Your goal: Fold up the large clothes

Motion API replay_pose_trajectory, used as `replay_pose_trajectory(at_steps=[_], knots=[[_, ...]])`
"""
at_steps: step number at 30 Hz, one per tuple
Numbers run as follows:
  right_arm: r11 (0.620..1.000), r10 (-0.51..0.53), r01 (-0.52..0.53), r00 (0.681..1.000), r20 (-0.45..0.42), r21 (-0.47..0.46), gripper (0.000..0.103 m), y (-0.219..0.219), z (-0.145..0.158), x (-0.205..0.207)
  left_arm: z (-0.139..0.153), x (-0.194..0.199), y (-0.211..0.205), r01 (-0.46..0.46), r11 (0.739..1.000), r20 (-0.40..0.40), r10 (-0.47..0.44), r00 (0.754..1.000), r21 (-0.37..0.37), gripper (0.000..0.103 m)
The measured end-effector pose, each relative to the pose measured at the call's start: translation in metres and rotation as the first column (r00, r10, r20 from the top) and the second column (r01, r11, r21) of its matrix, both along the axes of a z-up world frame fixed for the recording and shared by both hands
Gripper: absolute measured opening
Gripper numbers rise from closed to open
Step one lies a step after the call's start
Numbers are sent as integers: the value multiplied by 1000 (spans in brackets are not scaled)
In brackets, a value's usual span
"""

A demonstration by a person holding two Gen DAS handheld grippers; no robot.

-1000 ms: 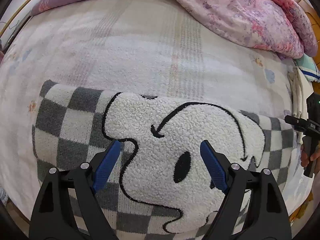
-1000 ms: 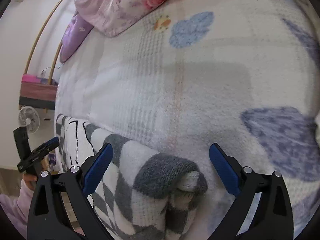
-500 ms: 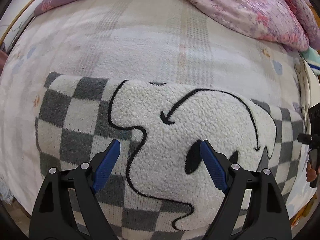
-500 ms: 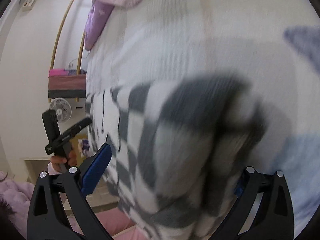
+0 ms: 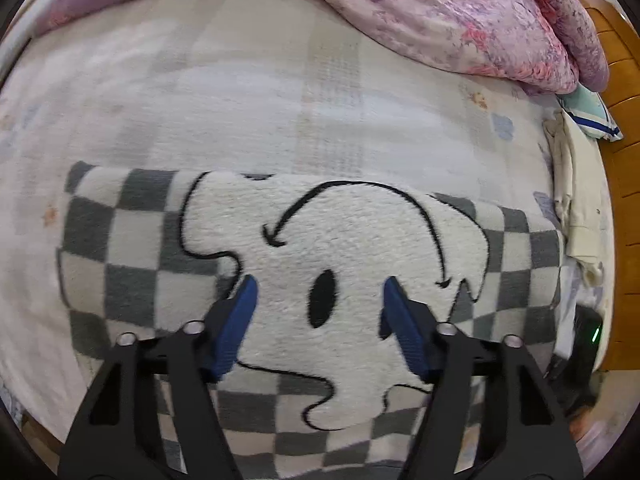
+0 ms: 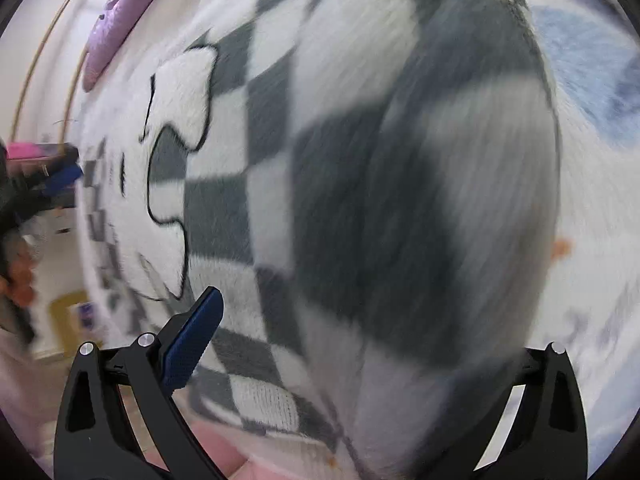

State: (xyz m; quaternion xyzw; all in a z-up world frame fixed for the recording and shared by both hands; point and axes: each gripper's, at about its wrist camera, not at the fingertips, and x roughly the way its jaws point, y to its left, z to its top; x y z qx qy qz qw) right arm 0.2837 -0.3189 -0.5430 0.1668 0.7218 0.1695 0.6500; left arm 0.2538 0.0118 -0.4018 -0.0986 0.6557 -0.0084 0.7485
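A grey-and-white checked fleece sweater (image 5: 132,240) with a big white cartoon dog face lies folded into a rectangle on the bed. My left gripper (image 5: 320,300) is open and empty, hovering over the dog's eye at the sweater's near edge. My right gripper (image 6: 360,320) is open and straddles the sweater's right folded end (image 6: 400,200), very close; its left blue pad (image 6: 192,336) shows, the right pad is hidden behind the cloth. The right wrist view is blurred.
The bed has a pale patterned blanket (image 5: 240,100). A pink floral duvet (image 5: 460,16) is heaped at the far right. Cream clothes (image 5: 576,184) lie by the wooden bed frame (image 5: 624,120). The other gripper (image 6: 44,176) shows at the left of the right wrist view.
My right gripper swung down and in over the sweater's right end, which now fills its view. My left gripper shifted slightly right and narrowed its opening a little.
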Motion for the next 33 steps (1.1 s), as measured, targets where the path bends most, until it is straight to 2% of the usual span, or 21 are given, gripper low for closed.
replay_pose_trajectory(at_steps=[1,2,3,5,7,8,10,12,13,16,18,19,22,23,25,27,29,30,32,33], knots=[[993,-25,29,999,35,-112,75,4,3,-5,-1,4,-1,5,1000,-8,-5,1000,-4,42],[987,-51,57,998,43,-151,73,6,4,-5,-2,9,-3,9,1000,-16,-9,1000,-12,34],[979,-108,116,993,55,-168,71,5,6,-5,-3,14,-4,8,1000,-24,-9,1000,-20,23],[959,-217,224,974,62,-176,70,2,6,-5,-7,28,-9,12,999,-54,-15,998,-51,17],[951,-215,229,973,87,-210,71,5,5,-3,-8,43,-16,38,995,-70,-45,997,-96,1],[945,-225,241,970,93,-220,71,8,4,-2,-9,49,-21,57,994,-80,-65,995,-97,1],[943,-239,253,967,90,-217,72,9,1,-3,-8,64,-33,101,994,-87,-103,991,-30,1],[948,-245,255,967,76,-188,75,-1,-4,0,-11,78,-41,122,992,-97,-121,988,11,1],[951,-247,255,967,70,-172,75,-5,-7,2,-18,86,-45,126,992,-126,-122,984,24,1],[956,-239,246,969,65,-158,77,-16,-9,2,-67,100,-53,134,989,-279,-112,954,59,0],[957,-243,249,968,60,-148,80,-18,-11,5,-95,100,-54,137,989,-297,-113,948,63,0],[957,-250,256,967,58,-139,81,-21,-12,7,-100,101,-51,119,992,-298,-98,950,52,0],[957,-257,261,965,51,-123,85,-31,-16,2,-99,105,-47,87,995,-356,-67,932,40,0],[959,-251,255,967,45,-126,85,-32,-16,1,-93,101,-49,104,993,-388,-73,919,60,0],[961,-245,246,969,22,-130,85,-27,-18,5,-82,86,-56,132,986,-476,-68,877,101,0],[961,-246,244,969,1,-128,85,-28,-20,11,-90,72,-60,156,979,-467,-78,881,131,0],[962,-246,245,969,2,-125,87,-29,-21,14,-110,74,-58,114,981,-451,-30,892,160,1],[962,-247,246,969,7,-122,89,-29,-22,16,-113,81,-59,97,978,-470,0,882,182,0],[960,-251,252,968,21,-122,89,-34,-24,15,-108,86,-66,145,968,-514,-19,858,206,0],[959,-253,254,967,23,-123,89,-36,-24,14,-99,80,-67,153,967,-508,-29,861,205,0]])
